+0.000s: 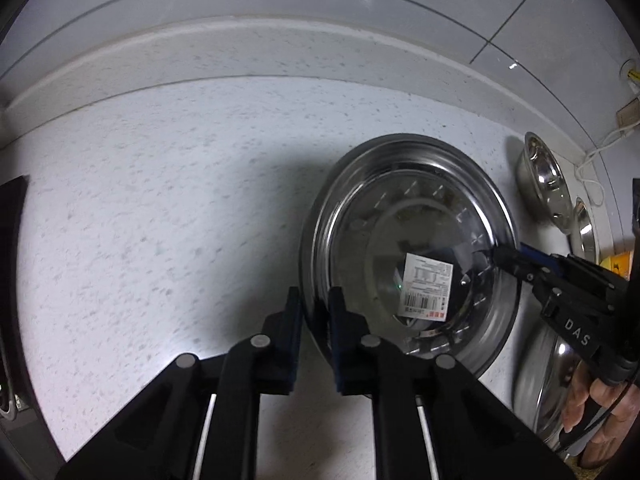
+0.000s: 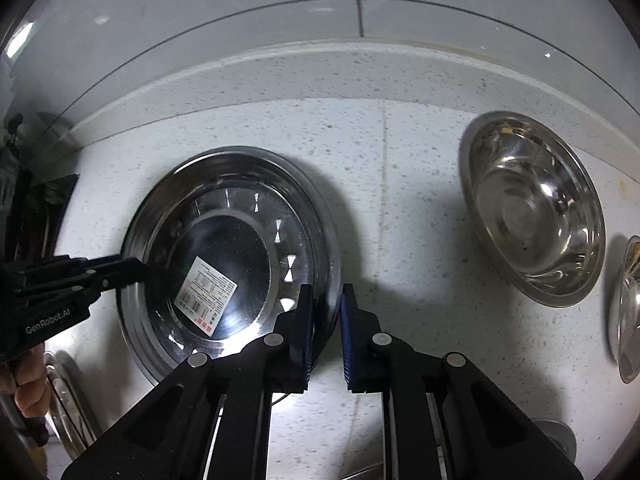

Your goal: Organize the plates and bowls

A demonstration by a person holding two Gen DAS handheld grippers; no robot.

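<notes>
A round steel plate (image 1: pixel 384 216) with a white barcode label (image 1: pixel 426 288) in its well is held by both grippers over the speckled white counter (image 1: pixel 160 200). In the left wrist view my left gripper (image 1: pixel 316 304) is shut on the plate's left rim, and the right gripper (image 1: pixel 500 258) bites the opposite rim. The right wrist view shows the same plate (image 2: pixel 240 240) and label (image 2: pixel 206 296). There my right gripper (image 2: pixel 326 300) is shut on the right rim, and the left gripper (image 2: pixel 136 268) clamps the far left rim. A dark shadow falls on the counter around the plate.
A steel bowl (image 2: pixel 532 208) sits on the counter to the right, with a second one (image 2: pixel 628 308) at the frame edge. Another steel dish (image 1: pixel 540 380) lies under the person's right hand (image 1: pixel 592 404). A white cable (image 1: pixel 592 164) runs along the tiled wall. The counter's raised back edge (image 2: pixel 320 64) is behind.
</notes>
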